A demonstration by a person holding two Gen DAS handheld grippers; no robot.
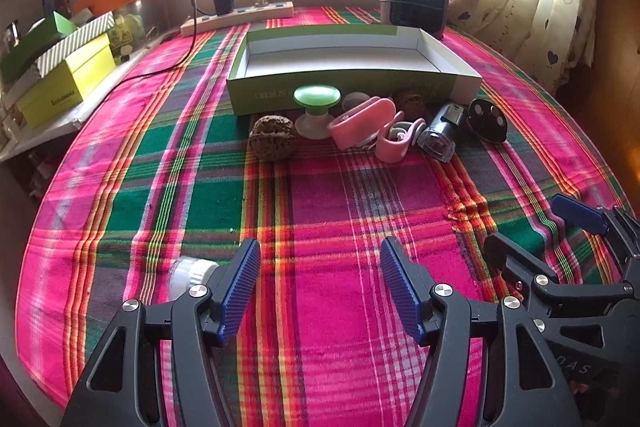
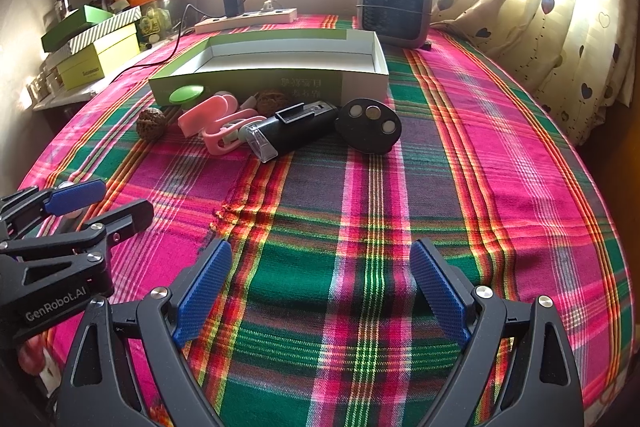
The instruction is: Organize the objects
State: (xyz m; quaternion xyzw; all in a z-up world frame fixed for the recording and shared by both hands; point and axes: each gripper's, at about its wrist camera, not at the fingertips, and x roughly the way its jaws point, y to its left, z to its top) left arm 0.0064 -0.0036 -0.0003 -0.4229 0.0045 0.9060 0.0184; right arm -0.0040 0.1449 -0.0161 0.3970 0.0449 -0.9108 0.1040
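Both my left hand-held gripper (image 1: 320, 287) and right hand-held gripper (image 2: 322, 291) gape empty near the table's front edge; the black flashlight (image 2: 294, 131) lies ahead by the box (image 2: 360, 77), nearer my right, its long axis crosswise.

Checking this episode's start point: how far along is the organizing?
Nothing looks done: the box is empty. In hand: nothing; left tongs and right tongs are open over the cloth. Left: walnut, green knob, pink clips, black light and oval disc all lie in front of the box.
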